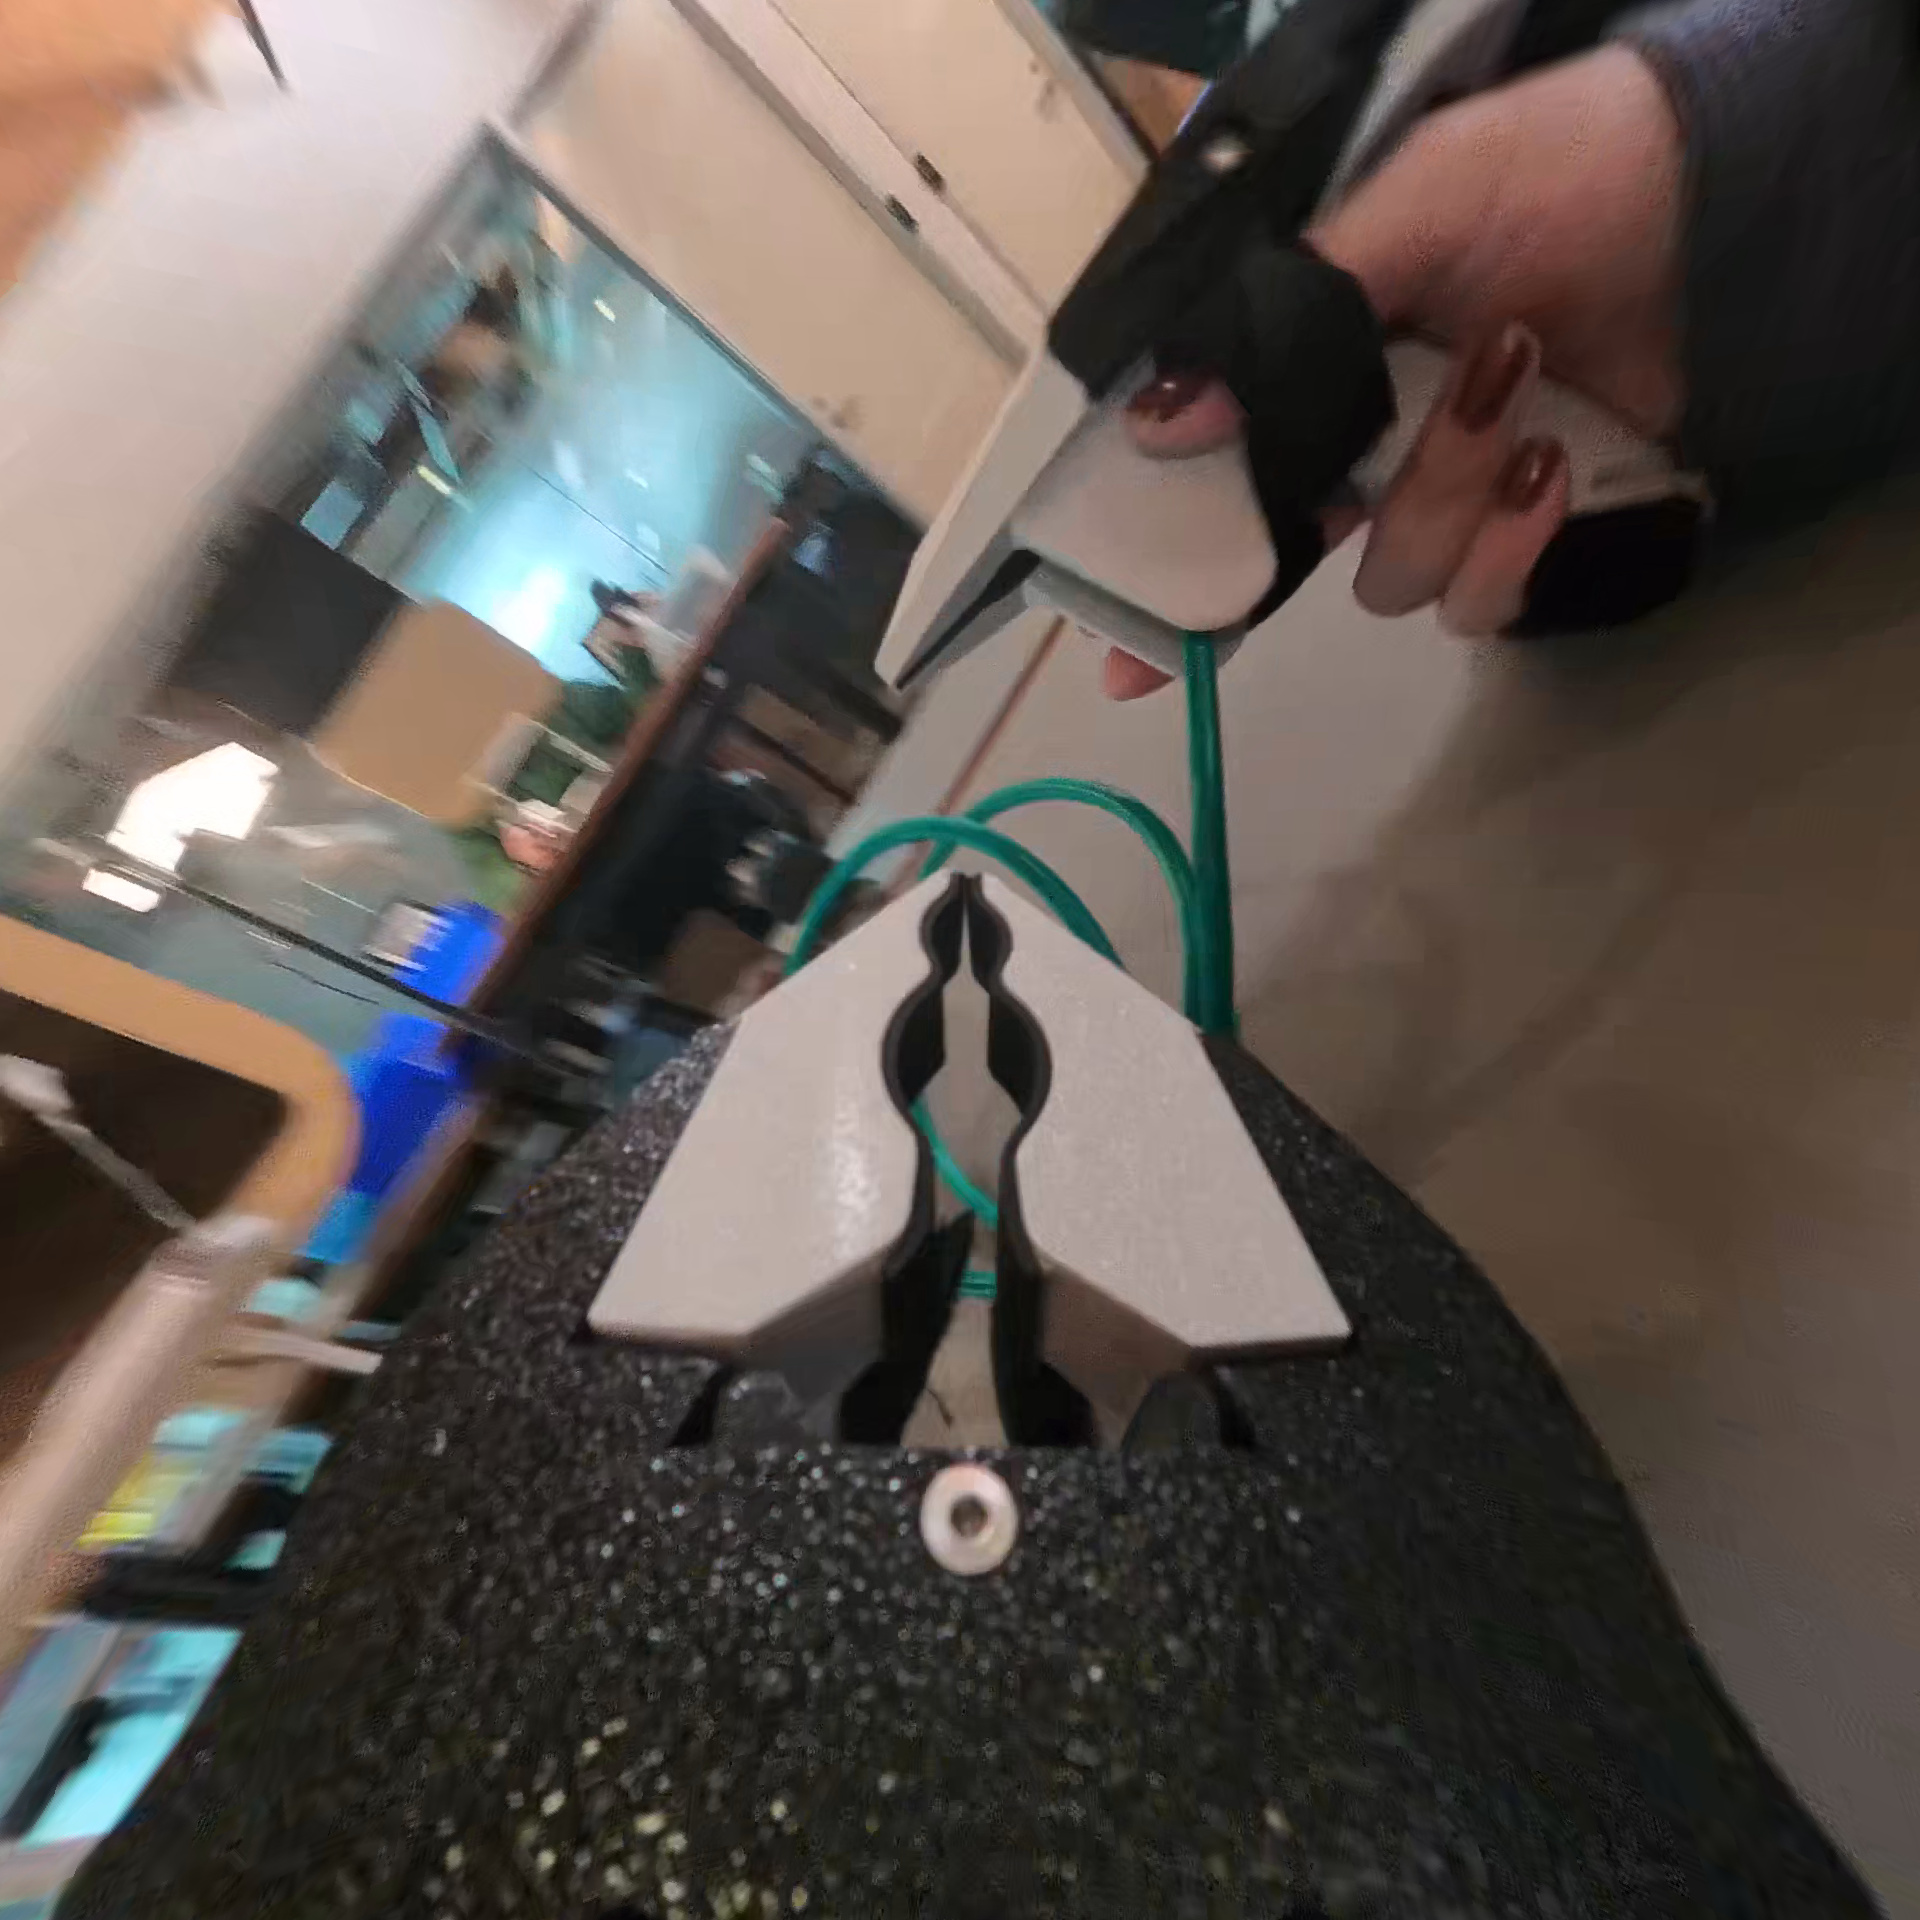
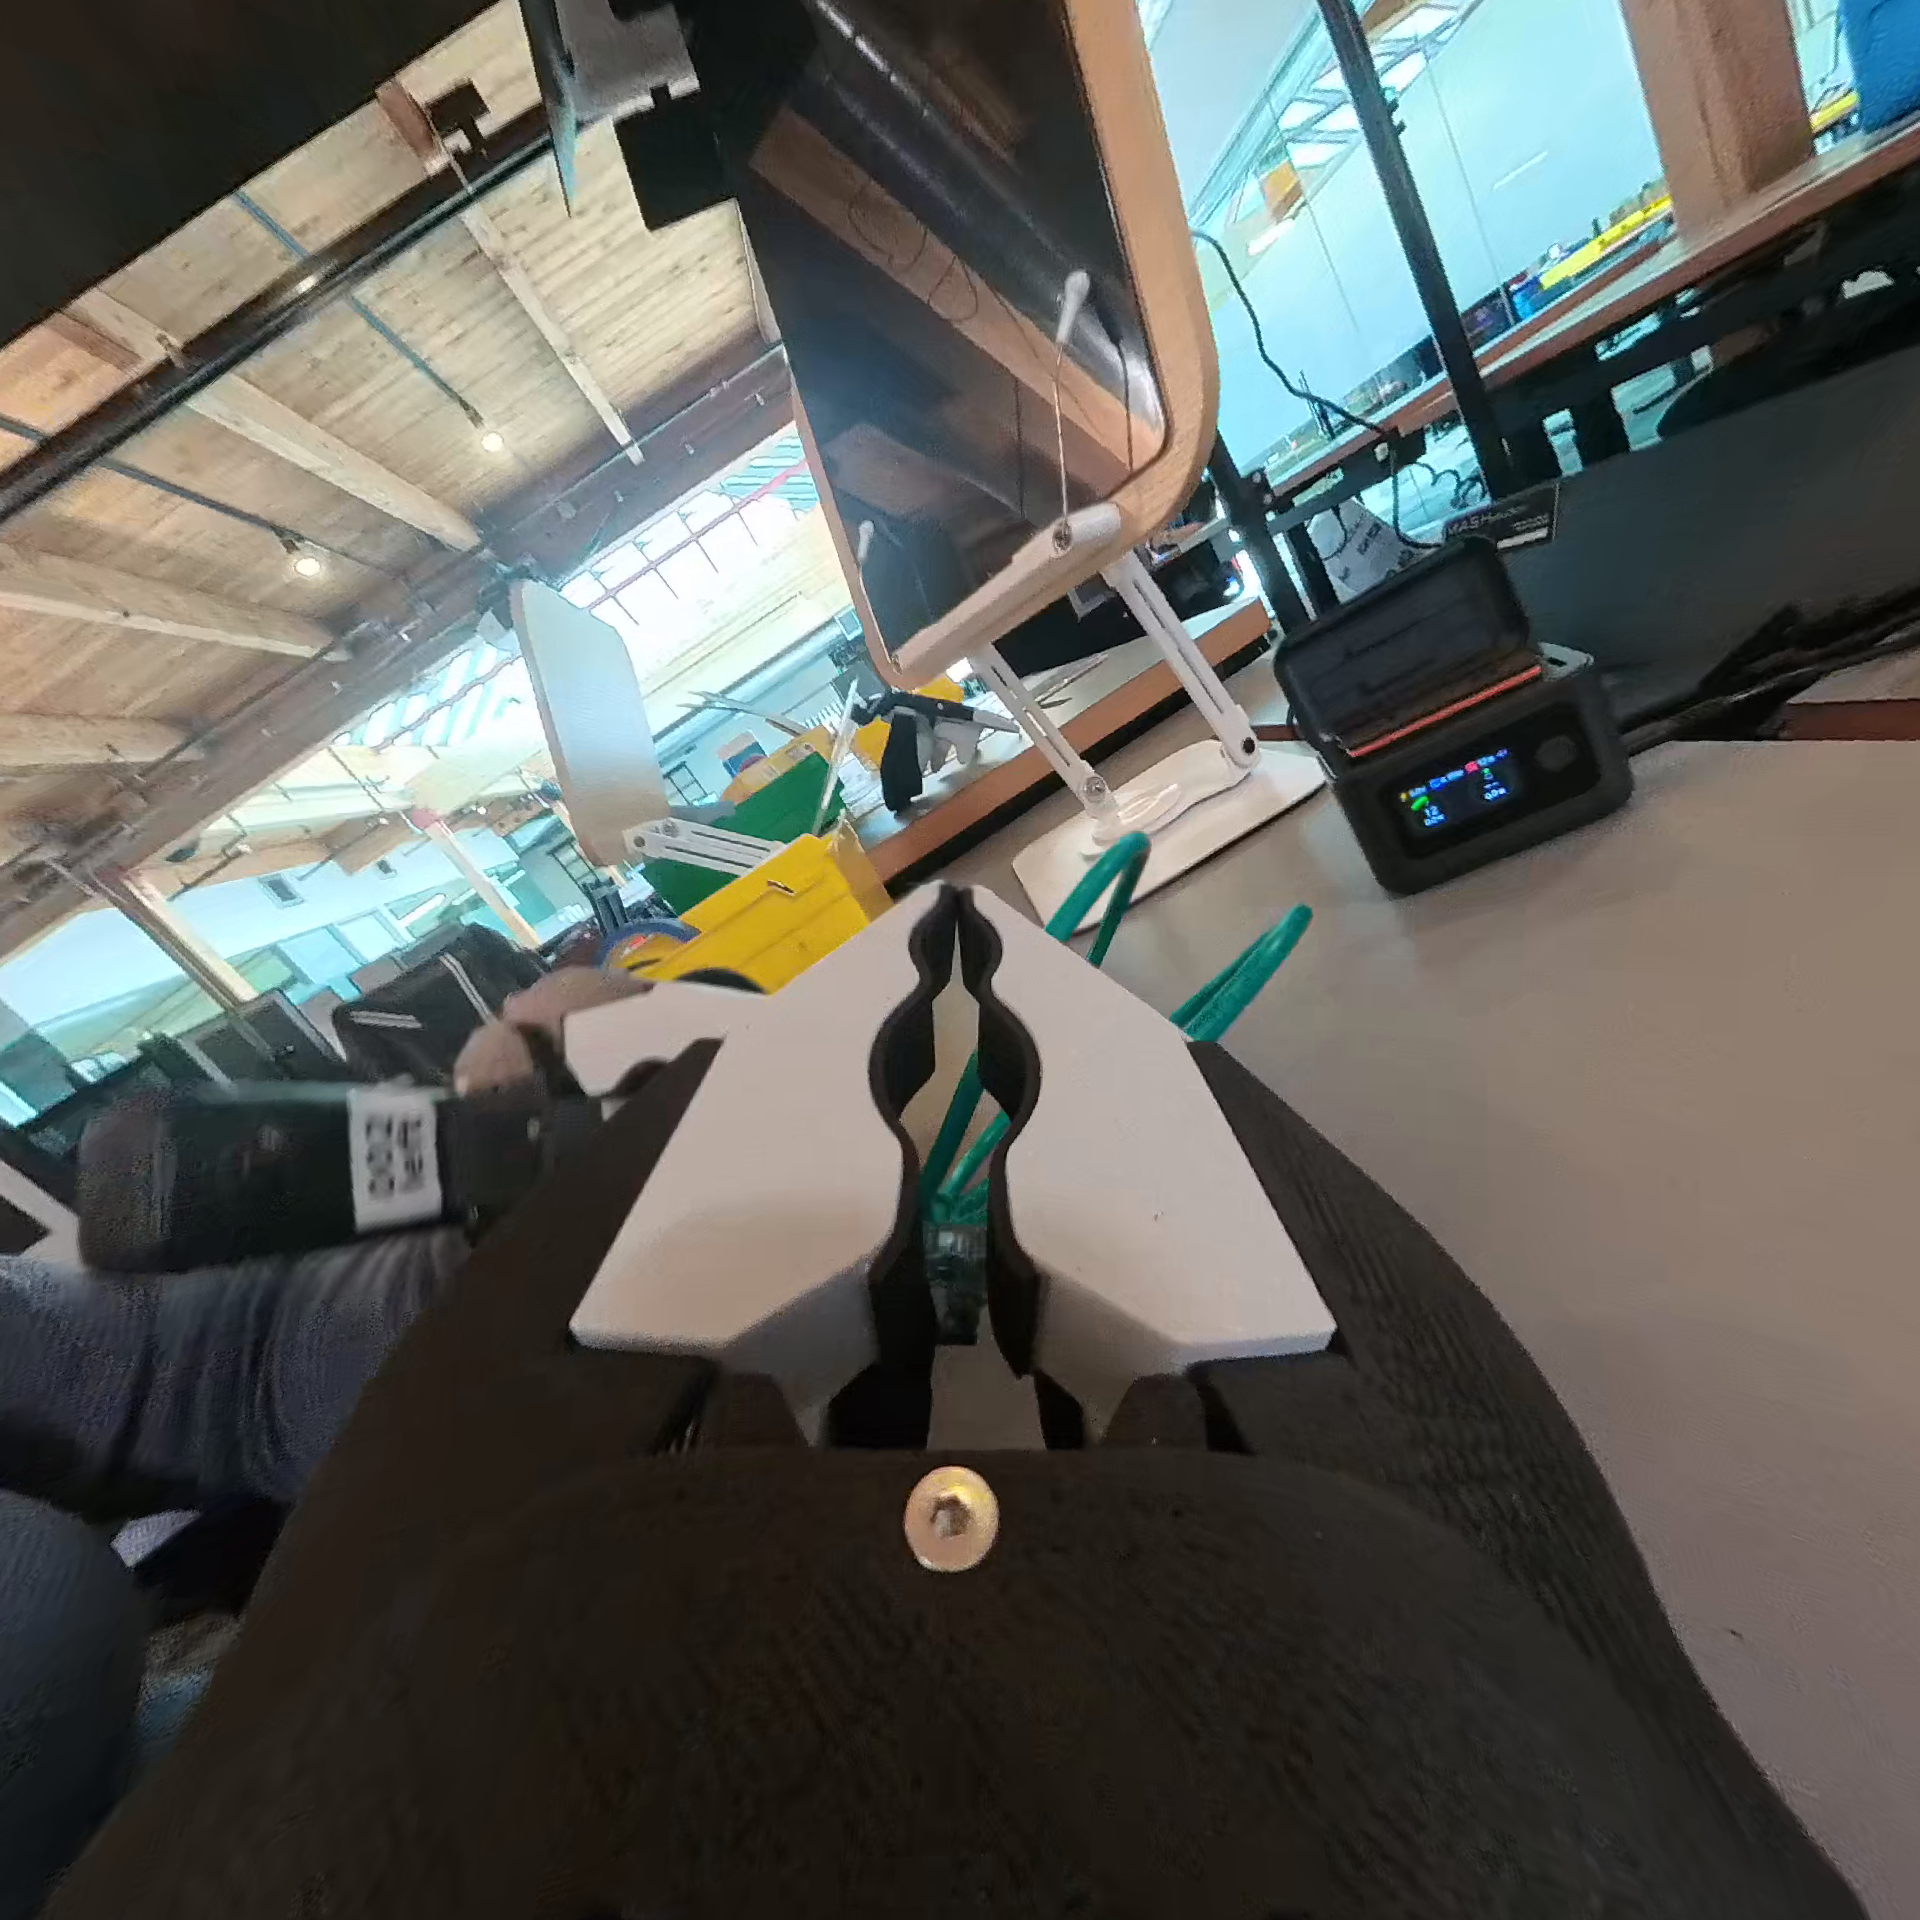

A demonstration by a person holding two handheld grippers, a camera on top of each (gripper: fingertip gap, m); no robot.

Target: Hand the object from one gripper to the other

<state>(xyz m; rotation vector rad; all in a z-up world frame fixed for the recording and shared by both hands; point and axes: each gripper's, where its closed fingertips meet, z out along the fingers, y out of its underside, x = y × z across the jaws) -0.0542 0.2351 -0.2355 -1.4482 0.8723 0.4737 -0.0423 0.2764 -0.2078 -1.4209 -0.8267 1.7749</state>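
A coiled green cable (image 1: 1203, 790) runs between my two grippers over the grey table (image 1: 1558, 987). In the left wrist view my left gripper (image 1: 961, 894) is shut, its tips touching. The cable's loops come out from behind those tips and a strand shows through the gap in the pads, so it grips the coil. The right gripper (image 1: 904, 670), held by a hand at the upper right, is shut and the cable hangs from its underside. In the right wrist view my right gripper (image 2: 956, 914) is shut with cable strands (image 2: 971, 1132) and a connector (image 2: 951, 1262) between its pads. The left gripper's finger (image 2: 644, 1023) is close on its left.
A black power unit with a lit screen (image 2: 1475, 790) and a white stand base (image 2: 1174, 831) sit on the table (image 2: 1610, 1143) ahead right. A tilted wood-edged panel (image 2: 1039, 364) hangs over the stand. Yellow and green bins (image 2: 769, 925) lie ahead left.
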